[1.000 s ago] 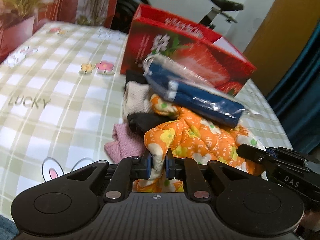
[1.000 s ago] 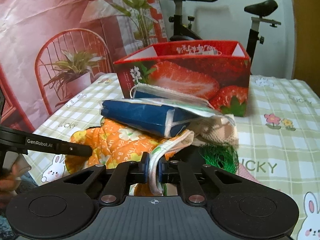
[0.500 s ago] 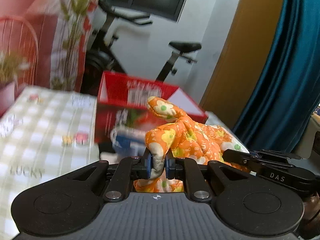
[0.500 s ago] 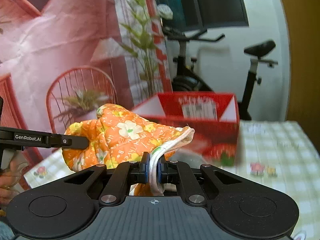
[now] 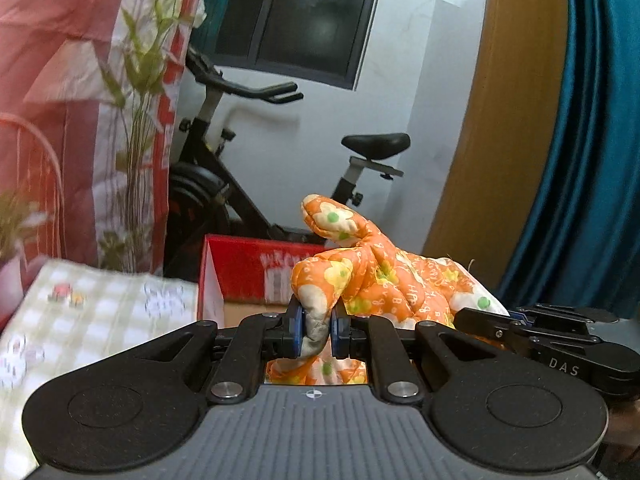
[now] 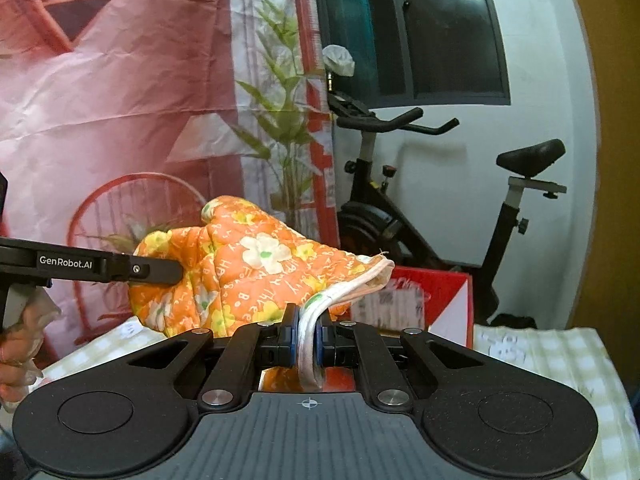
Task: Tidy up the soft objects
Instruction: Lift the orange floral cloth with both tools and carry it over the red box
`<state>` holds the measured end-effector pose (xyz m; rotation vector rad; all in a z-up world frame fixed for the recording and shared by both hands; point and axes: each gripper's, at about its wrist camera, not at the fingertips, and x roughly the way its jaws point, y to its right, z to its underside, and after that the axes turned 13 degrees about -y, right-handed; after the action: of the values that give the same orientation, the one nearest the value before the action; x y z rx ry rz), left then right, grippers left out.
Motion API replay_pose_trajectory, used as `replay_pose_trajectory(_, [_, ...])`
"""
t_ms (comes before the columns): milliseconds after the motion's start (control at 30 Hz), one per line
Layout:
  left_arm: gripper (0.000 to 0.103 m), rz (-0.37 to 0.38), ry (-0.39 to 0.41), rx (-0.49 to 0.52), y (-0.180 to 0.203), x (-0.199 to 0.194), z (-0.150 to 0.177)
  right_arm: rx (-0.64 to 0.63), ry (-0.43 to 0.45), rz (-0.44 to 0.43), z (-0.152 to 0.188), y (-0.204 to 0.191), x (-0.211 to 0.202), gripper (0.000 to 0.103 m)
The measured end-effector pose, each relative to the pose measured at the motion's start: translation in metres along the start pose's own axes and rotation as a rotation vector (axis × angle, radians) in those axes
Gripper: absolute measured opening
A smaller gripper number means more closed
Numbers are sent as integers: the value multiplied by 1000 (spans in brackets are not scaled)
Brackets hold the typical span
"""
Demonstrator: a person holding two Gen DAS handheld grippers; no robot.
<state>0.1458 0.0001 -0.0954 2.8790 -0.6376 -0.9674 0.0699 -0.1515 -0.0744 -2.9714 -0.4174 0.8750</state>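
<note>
An orange quilted oven mitt with a flower print [image 5: 372,276] hangs in the air, held by both grippers. My left gripper [image 5: 316,330] is shut on the mitt's fingertip end. My right gripper [image 6: 306,340] is shut on the mitt's white-edged cuff [image 6: 348,288]; the mitt also shows in the right wrist view [image 6: 244,264]. The left gripper's arm [image 6: 92,266] shows at the left of the right wrist view, and the right gripper's body [image 5: 560,344] at the right of the left wrist view. The red strawberry box [image 5: 248,272] stands open behind and below the mitt.
A table with a green checked cloth [image 5: 92,316] lies below; it also shows in the right wrist view [image 6: 552,356]. An exercise bike [image 6: 404,184] stands behind the box. A pink printed backdrop [image 6: 120,100] hangs on the left, a blue curtain [image 5: 592,160] on the right.
Both grippers have lifted the orange mitt up off the pile and toward the red box. The blue packet and other soft items have dropped out of view.
</note>
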Motion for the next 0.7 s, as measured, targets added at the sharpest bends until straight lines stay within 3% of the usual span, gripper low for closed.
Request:
replay_pose_trajectory(100, [14, -17, 31, 5, -6, 23, -19, -12, -2, 31, -18, 10, 29, 8])
replay_pose_trajectory(200, [14, -24, 9, -38, -16, 54, -35, -27, -20, 79, -33, 21, 64, 8])
replay_pose_trajectory(367, [14, -42, -76, -115, -36, 102, -45, -27, -88, 117, -44, 38, 118, 8])
replay_pose_trajectory(700, [14, -58, -227, -101, -44, 149, -36, 30, -260, 136, -27, 61, 179, 8])
